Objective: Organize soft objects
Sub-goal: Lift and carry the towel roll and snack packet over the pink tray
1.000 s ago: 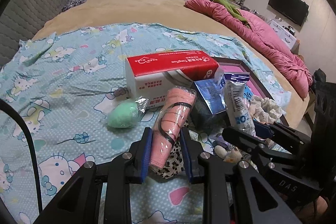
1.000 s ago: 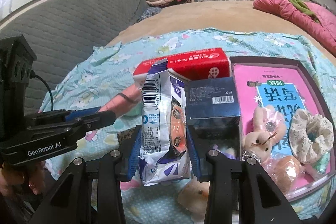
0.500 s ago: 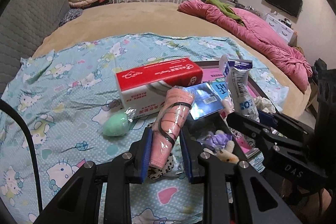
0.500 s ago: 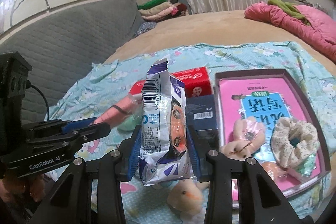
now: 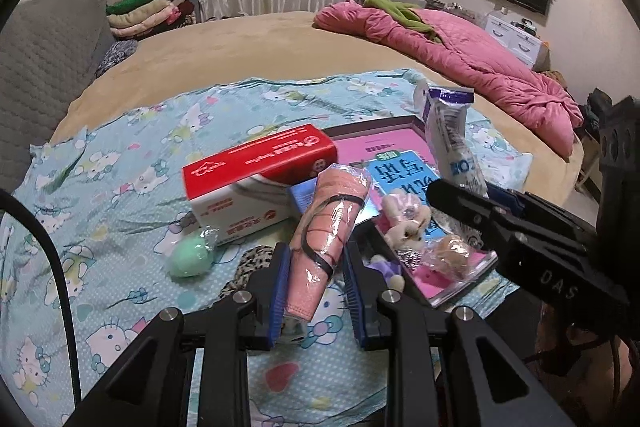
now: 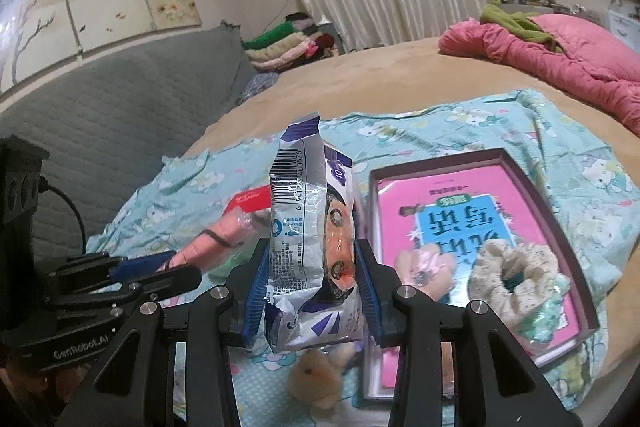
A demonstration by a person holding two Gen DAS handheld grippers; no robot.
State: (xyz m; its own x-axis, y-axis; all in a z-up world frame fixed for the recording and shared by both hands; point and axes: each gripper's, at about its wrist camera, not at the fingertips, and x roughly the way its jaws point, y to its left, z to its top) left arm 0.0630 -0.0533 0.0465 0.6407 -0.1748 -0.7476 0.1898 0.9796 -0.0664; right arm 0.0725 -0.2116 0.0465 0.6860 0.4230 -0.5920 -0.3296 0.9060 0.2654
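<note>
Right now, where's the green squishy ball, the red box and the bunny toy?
green squishy ball (image 5: 189, 257): left wrist view, middle of the ball.
red box (image 5: 260, 163): left wrist view, red top face.
bunny toy (image 5: 405, 217): left wrist view, its body.

My left tool (image 6: 132, 267) carries "GenRobot.AI" in pale letters on its black body, seen from my right wrist. My right tool (image 5: 472, 205) shows "DAS" on its side. The foil snack packet (image 6: 312, 247) I hold has a barcode; its digits are too blurred to read surely. The pink book (image 6: 460, 219) and red tissue box (image 5: 260, 163) bear Chinese print that I cannot read.
</note>
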